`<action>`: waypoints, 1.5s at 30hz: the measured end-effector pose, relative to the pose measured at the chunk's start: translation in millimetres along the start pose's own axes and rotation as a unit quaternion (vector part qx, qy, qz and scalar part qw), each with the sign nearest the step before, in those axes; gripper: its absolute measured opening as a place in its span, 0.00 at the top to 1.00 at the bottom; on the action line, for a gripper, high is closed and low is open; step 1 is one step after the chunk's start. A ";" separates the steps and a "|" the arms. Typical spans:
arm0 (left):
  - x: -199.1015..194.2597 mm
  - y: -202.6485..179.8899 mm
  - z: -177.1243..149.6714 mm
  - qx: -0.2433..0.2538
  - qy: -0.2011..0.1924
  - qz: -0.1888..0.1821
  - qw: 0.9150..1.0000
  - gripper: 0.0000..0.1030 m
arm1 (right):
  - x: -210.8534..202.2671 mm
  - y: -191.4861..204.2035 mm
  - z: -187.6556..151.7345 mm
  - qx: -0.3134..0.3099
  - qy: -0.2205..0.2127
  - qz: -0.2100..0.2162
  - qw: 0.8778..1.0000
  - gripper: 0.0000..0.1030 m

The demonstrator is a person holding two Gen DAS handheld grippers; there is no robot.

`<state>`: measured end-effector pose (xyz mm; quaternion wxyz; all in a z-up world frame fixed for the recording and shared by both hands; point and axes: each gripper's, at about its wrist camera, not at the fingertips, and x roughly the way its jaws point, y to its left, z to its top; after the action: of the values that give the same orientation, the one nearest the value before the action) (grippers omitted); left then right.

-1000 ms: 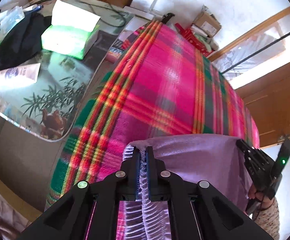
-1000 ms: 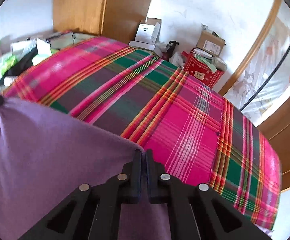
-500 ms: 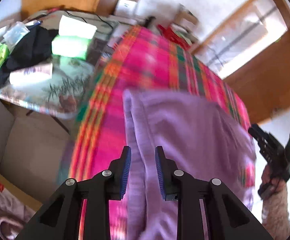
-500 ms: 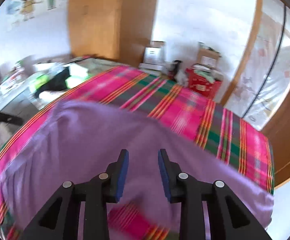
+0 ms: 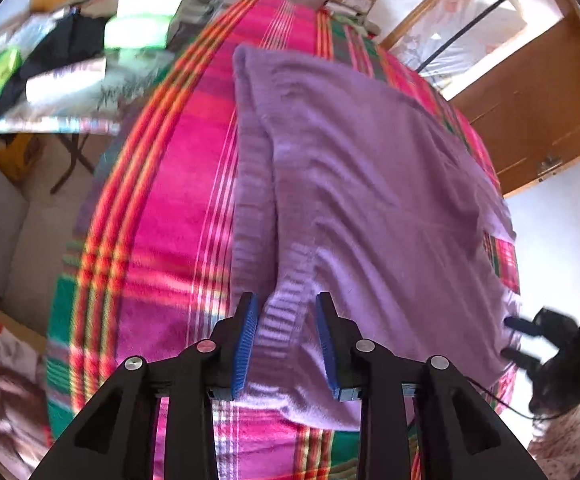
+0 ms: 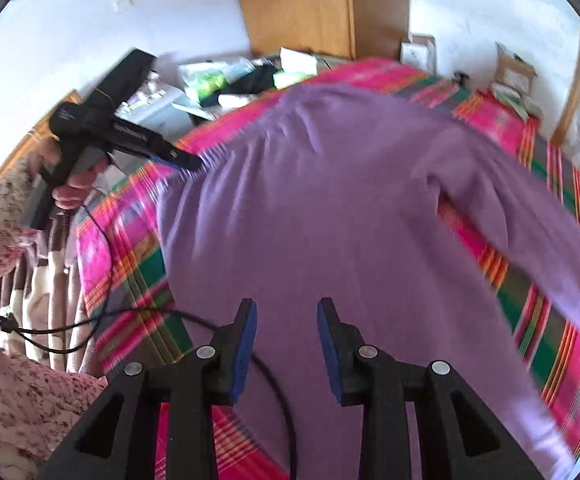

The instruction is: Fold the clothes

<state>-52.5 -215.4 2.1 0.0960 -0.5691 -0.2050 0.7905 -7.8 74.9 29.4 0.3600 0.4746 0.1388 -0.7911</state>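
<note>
Sweater [image 5: 370, 208], purple, lies spread on plaid blanket [image 5: 178, 200]. Left gripper [image 5: 286, 340] and right gripper [image 6: 287, 344]: jaws just opened, apart, nothing clamped. Risk: rumpled ribbed hem [image 5: 278, 320] likely folds unevenly unless smoothed.

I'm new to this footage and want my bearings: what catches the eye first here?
The purple sweater spread flat across the bright pink plaid blanket dominates both views, one sleeve trailing out to the side. Both grippers hover open over it, the left gripper above its ribbed hem, the right gripper over the body. A cluttered side table sits beyond the bed.
</note>
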 end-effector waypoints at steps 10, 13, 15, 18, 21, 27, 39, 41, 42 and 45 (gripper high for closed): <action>-11.0 4.5 -22.5 -0.004 -0.010 -0.010 1.000 0.69 | -104.3 -16.0 -41.6 0.081 -0.044 -0.018 0.996 0.59; -9.3 3.4 -25.5 -0.011 -0.017 -0.016 1.000 0.69 | -90.3 -8.5 -44.0 0.084 -0.042 -0.039 0.995 0.58; -8.6 5.9 -27.9 -0.024 -0.021 -0.022 0.999 0.69 | -58.6 3.0 -41.3 0.077 -0.025 -0.039 0.996 0.58; -9.5 7.4 -32.0 -0.030 -0.025 -0.030 0.999 0.69 | -10.8 27.2 -32.2 0.046 -0.017 -0.039 0.998 0.58; -9.5 7.2 -34.7 -0.030 -0.031 -0.030 0.999 0.72 | 26.2 57.2 -17.5 0.007 -0.023 -0.034 0.999 0.58; -10.0 8.5 -36.9 -0.019 -0.040 -0.011 0.999 0.92 | 80.9 120.1 -5.7 -0.098 -0.022 -0.079 0.992 0.58; -17.4 28.6 -37.3 -0.046 -0.074 -0.087 0.992 0.96 | 82.9 124.7 -0.7 -0.090 -0.044 -0.122 0.987 0.74; -15.1 26.2 -36.6 -0.045 -0.070 -0.081 0.993 0.95 | 82.7 126.8 -1.3 -0.089 -0.045 -0.121 0.988 0.76; -12.8 25.4 -35.4 -0.044 -0.066 -0.079 0.994 0.92 | 82.7 128.1 -2.0 -0.091 -0.046 -0.123 0.987 0.76; -6.4 22.9 -32.3 -0.039 -0.057 -0.085 0.994 0.76 | 84.1 130.4 -3.3 -0.094 -0.049 -0.126 0.986 0.77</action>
<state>-18.2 -231.4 -11.0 0.1287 -0.5073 -0.2889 0.8017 61.5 -51.7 -27.9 0.3069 0.3786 0.2532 -0.8357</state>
